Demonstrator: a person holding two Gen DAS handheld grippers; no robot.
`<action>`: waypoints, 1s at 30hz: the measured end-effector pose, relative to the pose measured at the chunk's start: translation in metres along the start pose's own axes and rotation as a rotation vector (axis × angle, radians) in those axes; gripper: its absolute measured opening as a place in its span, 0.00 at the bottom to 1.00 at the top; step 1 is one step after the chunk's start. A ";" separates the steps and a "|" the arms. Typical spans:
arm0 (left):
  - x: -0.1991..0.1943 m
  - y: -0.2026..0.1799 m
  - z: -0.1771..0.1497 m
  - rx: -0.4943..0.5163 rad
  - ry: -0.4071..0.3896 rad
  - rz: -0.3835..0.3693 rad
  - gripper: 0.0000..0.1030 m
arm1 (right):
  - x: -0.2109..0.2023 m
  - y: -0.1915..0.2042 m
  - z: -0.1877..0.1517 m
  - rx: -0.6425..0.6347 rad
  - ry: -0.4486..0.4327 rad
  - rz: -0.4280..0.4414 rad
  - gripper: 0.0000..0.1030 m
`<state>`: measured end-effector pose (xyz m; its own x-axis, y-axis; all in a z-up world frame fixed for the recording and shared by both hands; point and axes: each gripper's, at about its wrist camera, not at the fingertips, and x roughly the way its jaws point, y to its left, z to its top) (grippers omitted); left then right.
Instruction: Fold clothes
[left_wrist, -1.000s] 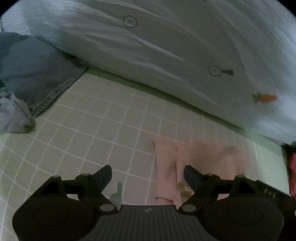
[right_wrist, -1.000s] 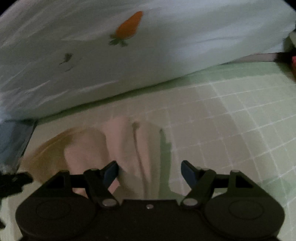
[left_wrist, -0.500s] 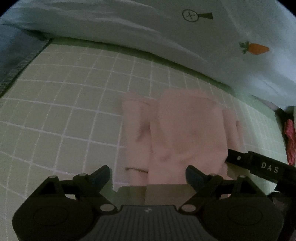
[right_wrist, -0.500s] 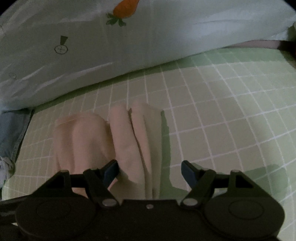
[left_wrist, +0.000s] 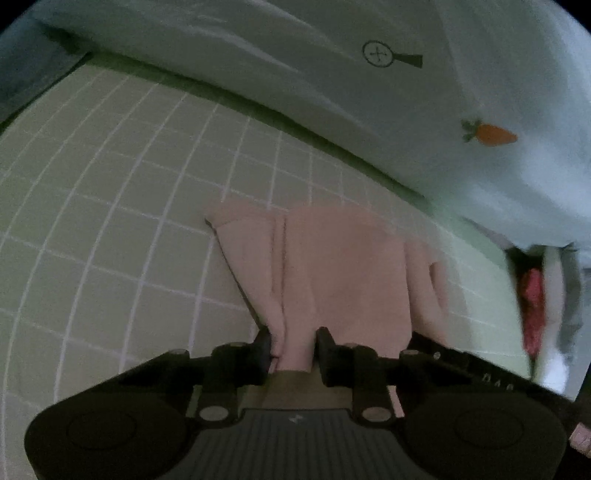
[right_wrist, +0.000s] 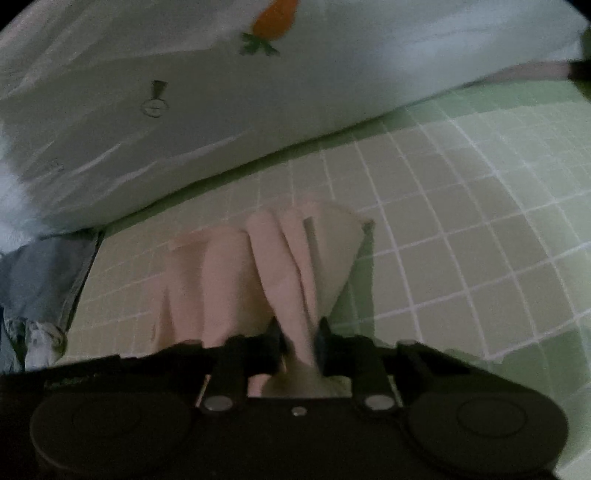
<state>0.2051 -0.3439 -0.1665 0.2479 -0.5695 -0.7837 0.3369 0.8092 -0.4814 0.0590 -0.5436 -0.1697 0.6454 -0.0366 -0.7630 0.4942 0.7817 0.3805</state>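
Now I am clamping my left hand-held gripper (left_wrist: 291, 349) on the near edge of the pink garment (left_wrist: 332, 266), its jaws having just been closing with the cloth between them. My right hand-held gripper (right_wrist: 298, 343) is likewise pinching a bunched fold of the same garment, its jaws having just closed in on it too. The garment is lying folded on the green checked sheet (left_wrist: 110, 206), just in front of a pale quilt (left_wrist: 258, 55) with carrot prints.
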 end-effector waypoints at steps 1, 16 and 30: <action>-0.005 0.000 -0.003 0.003 0.003 -0.004 0.24 | -0.006 0.001 -0.003 0.004 -0.004 0.001 0.15; -0.083 -0.047 -0.104 0.121 0.023 -0.021 0.23 | -0.124 -0.035 -0.105 0.169 -0.044 0.040 0.14; -0.099 -0.090 -0.175 0.226 0.007 0.041 0.23 | -0.178 -0.089 -0.165 0.215 -0.036 0.077 0.14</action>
<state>-0.0090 -0.3353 -0.1147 0.2593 -0.5350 -0.8041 0.5222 0.7780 -0.3493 -0.1961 -0.5034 -0.1539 0.7044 -0.0078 -0.7097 0.5534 0.6321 0.5423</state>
